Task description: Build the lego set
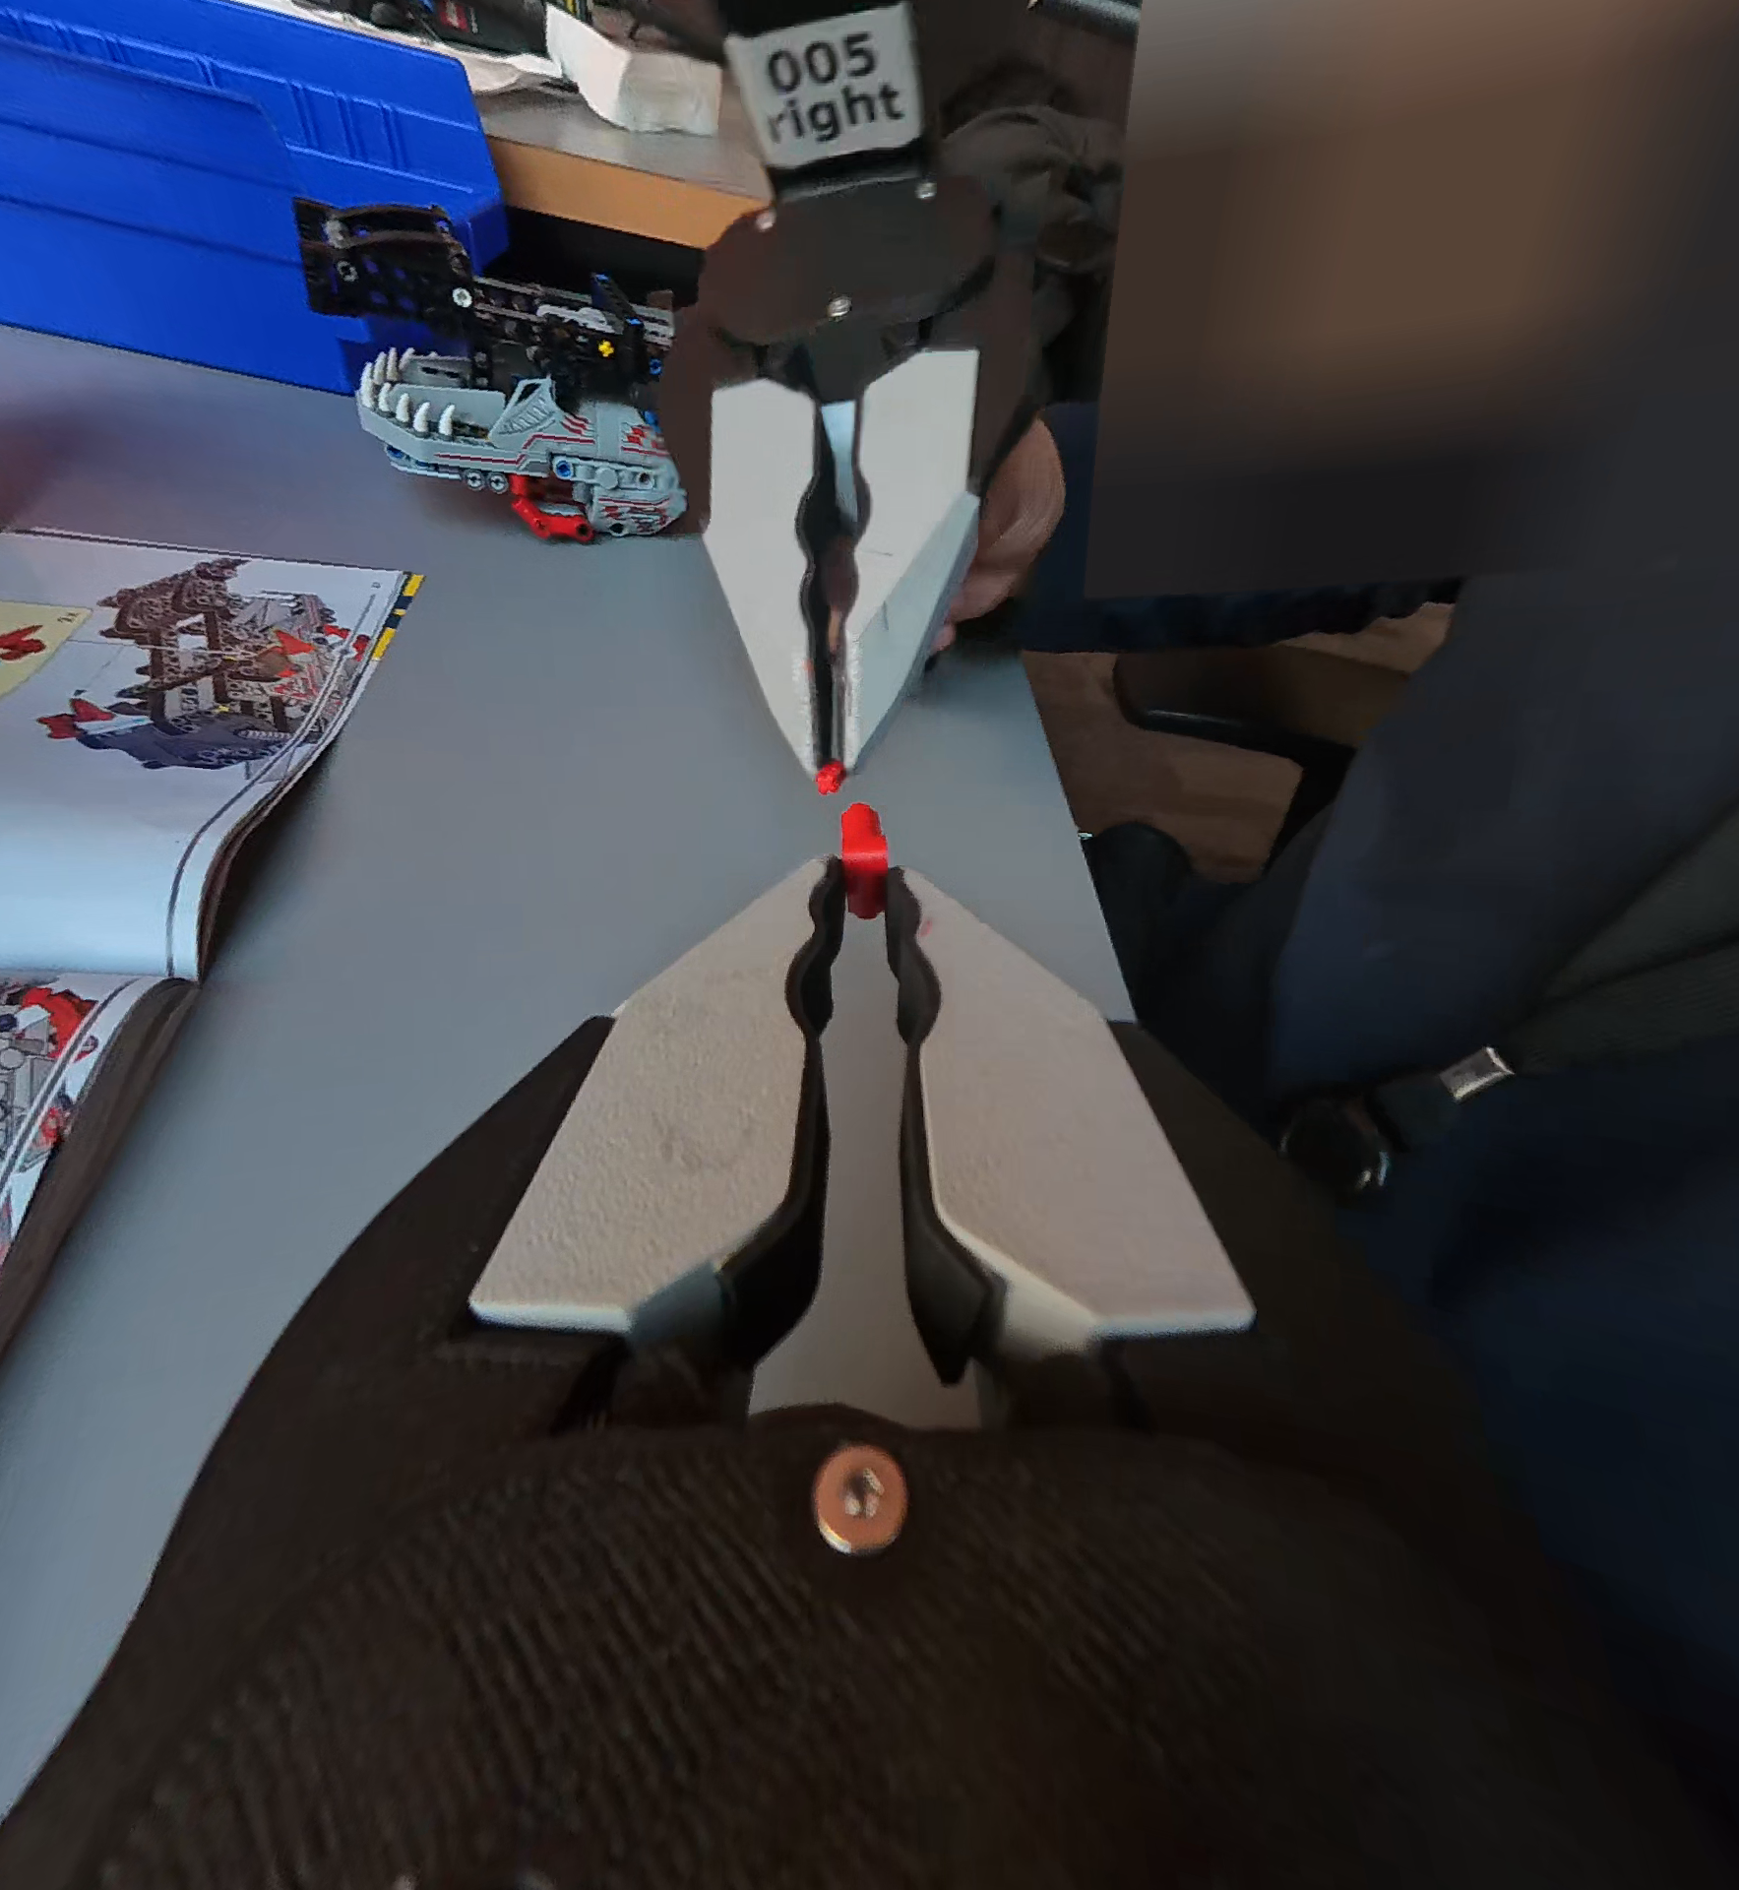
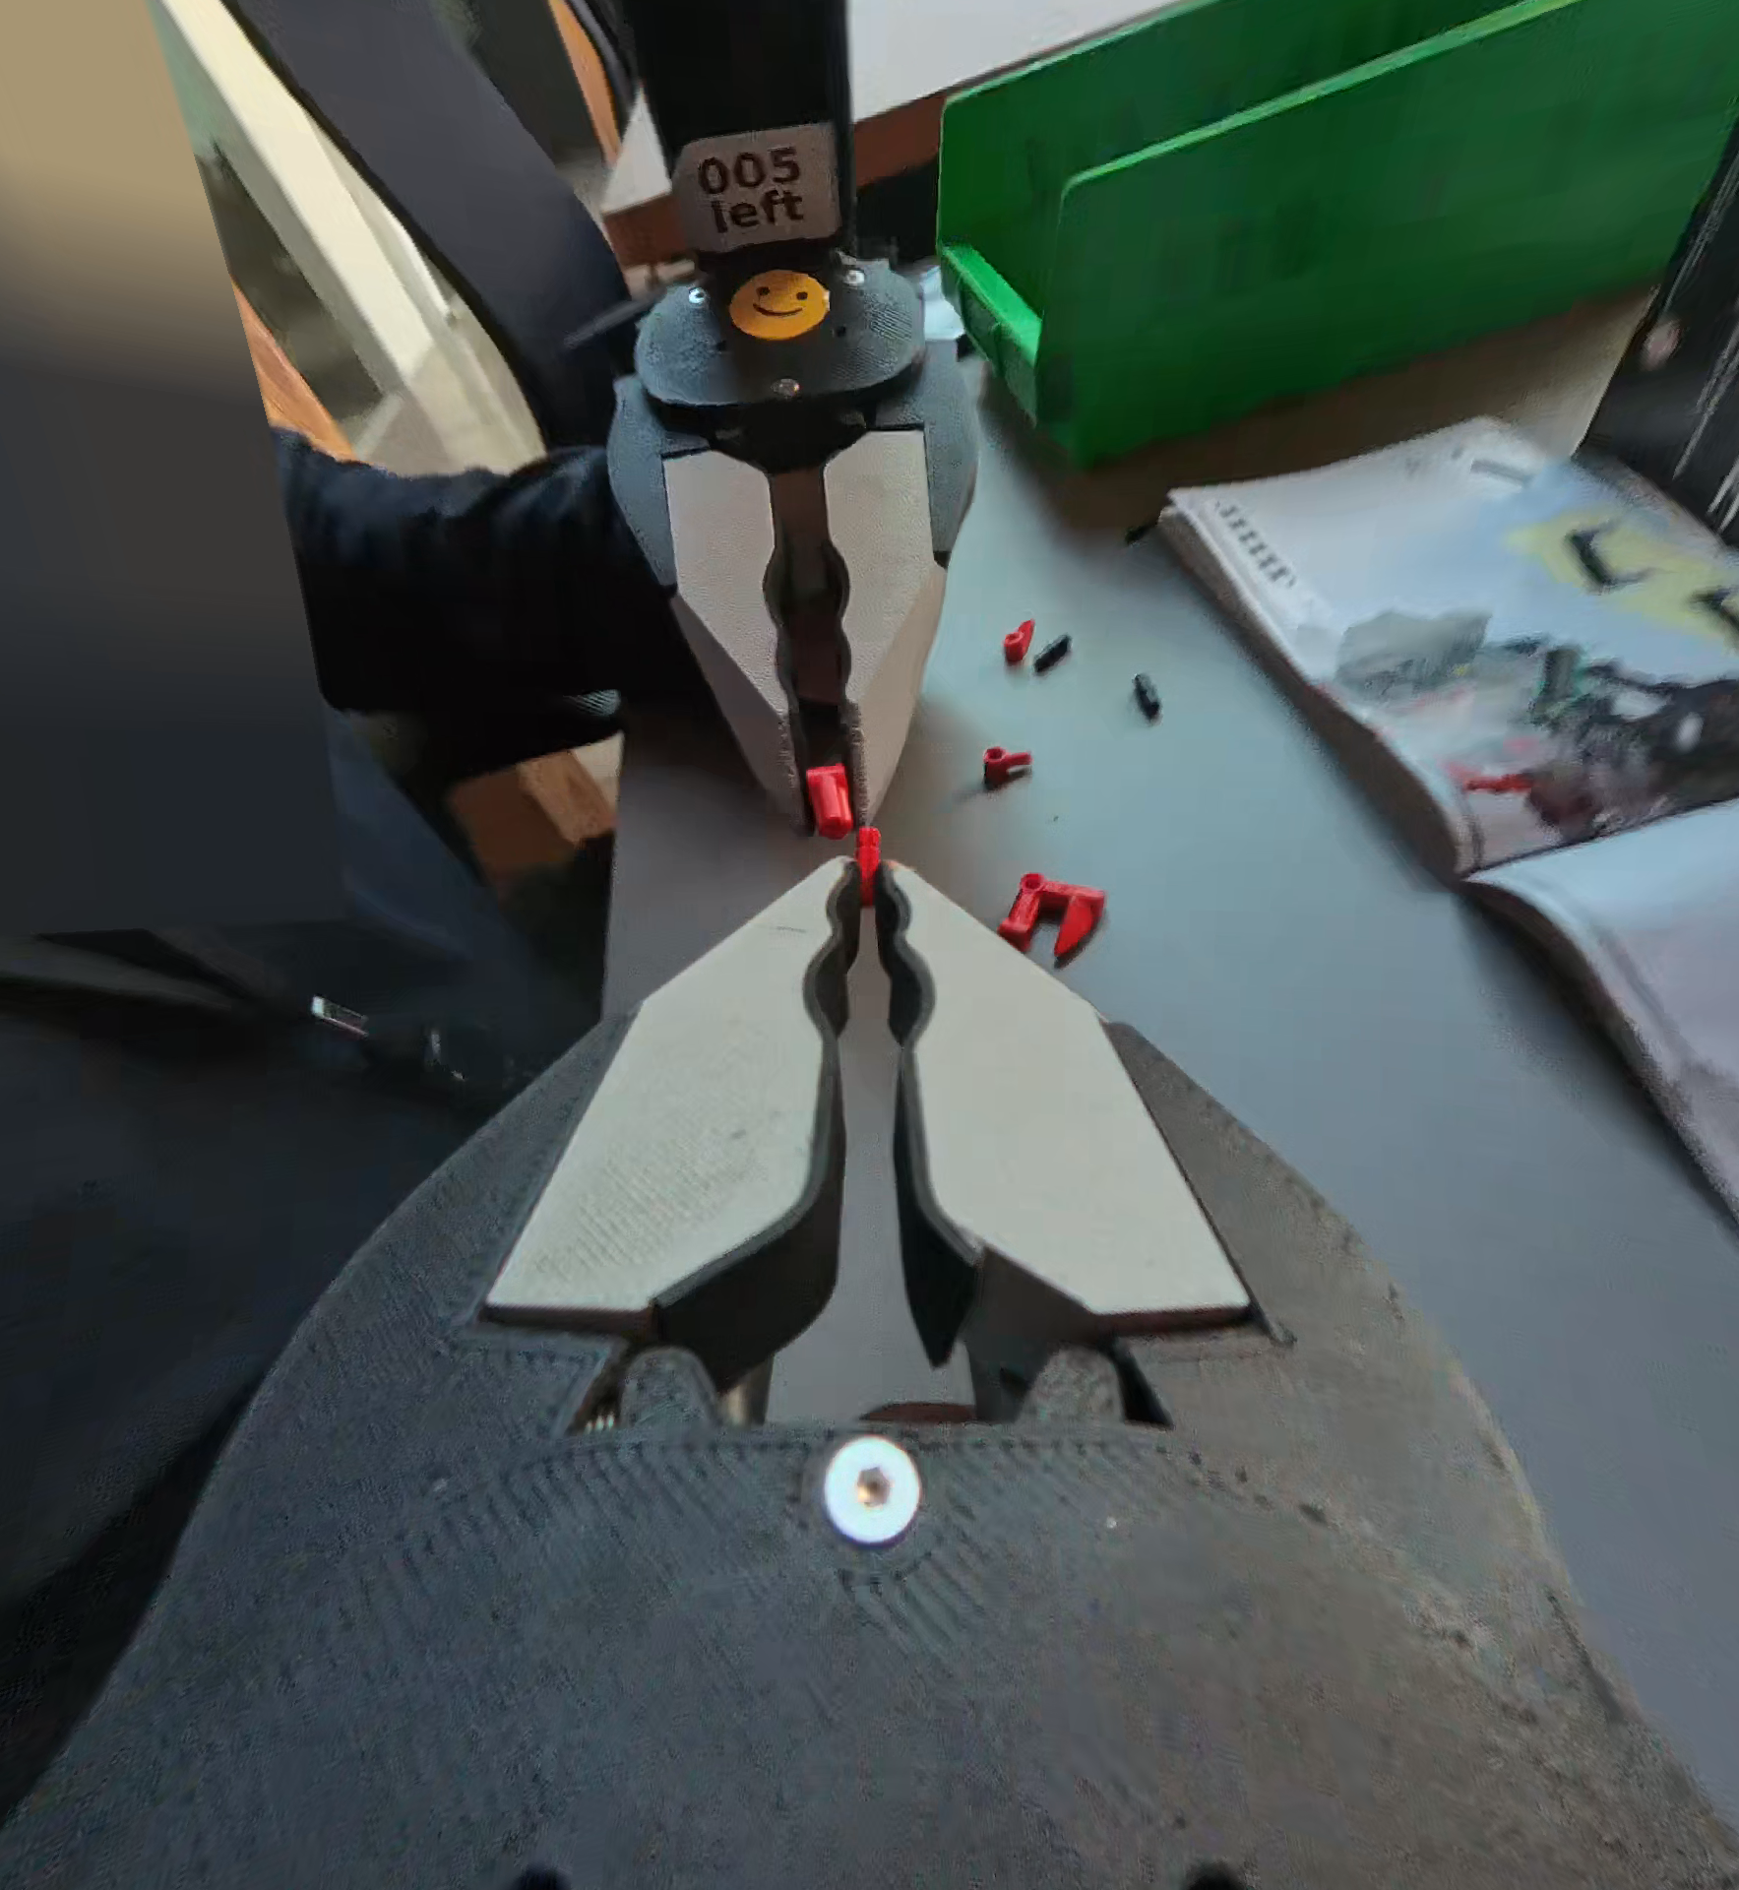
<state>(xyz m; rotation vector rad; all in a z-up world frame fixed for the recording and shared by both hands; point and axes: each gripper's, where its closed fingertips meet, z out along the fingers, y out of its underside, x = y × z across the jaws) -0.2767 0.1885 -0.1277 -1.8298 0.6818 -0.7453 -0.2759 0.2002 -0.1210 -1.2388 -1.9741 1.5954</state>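
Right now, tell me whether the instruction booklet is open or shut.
Open. The instruction booklet lies spread flat on the grey table, printed pages facing up either side of its centre fold.

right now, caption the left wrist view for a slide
Two tools meet tip to tip, left tool pinching a red piece.

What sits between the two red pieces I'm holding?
Nothing: a bare gap separates the left gripper's red block from the right gripper's red pin, in both views.

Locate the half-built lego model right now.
In the left wrist view the half-built lego model sits upper left on the grey table, against the blue bin, beyond the open booklet.
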